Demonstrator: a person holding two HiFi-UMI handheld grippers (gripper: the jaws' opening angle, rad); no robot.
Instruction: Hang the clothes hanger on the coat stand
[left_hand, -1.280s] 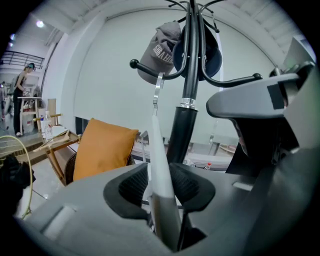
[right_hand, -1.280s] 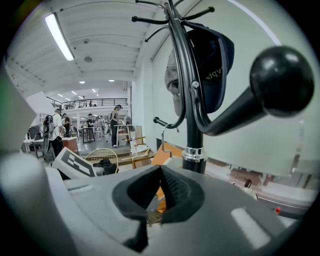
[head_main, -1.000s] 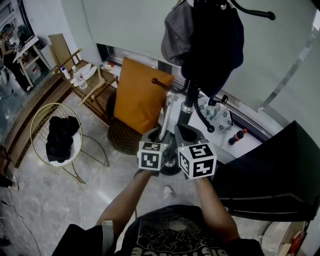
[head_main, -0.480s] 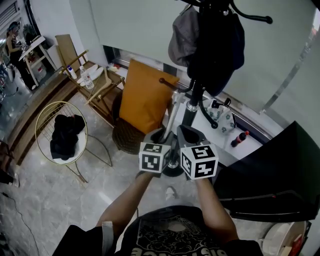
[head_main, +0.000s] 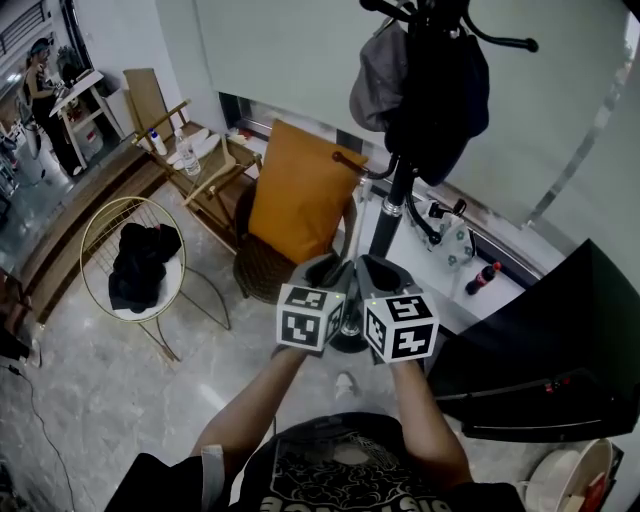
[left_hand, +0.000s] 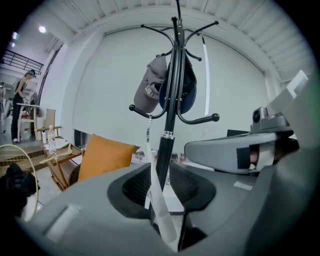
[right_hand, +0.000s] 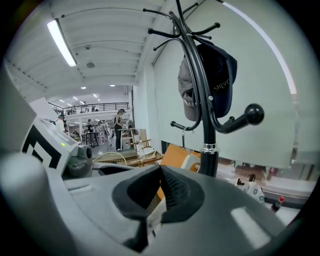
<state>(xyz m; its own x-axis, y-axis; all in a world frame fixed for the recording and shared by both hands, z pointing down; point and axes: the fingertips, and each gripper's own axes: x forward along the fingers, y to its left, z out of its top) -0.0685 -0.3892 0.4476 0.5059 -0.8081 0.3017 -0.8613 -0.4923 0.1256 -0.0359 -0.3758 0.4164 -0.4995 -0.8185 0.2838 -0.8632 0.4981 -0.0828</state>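
Hanger (left_hand: 155, 190): pale, held up between both grippers, with one arm running up through the jaws and the metal hook at the far end. Hook just left of the pole, not on any peg.
Left gripper (left_hand: 160, 175): grasping the hanger's arm, with the tips a little apart around it and the pole showing through the gap.
Right gripper (right_hand: 160, 172): clenched on the hanger, pads meeting at the tips, just beside the left gripper.
Coat stand (head_main: 386, 215): black pole with curved, ball-ended pegs, just beyond the grippers.
Grey cap (head_main: 375, 85): hanging high on the stand, left of the pole.
Dark cap (head_main: 445, 95): hanging beside the grey cap, to the right.
Orange cushion (head_main: 300, 200): leaning upright on a round woven chair, left of the pole.
Gold wire chair (head_main: 105, 225): further left on the floor, with black cloth heaped on the seat.
Wooden rack (head_main: 205, 170): far left by the wall, with bottles on it.
Red-capped bottle (head_main: 483, 275): lying on the low white surface right of the stand.
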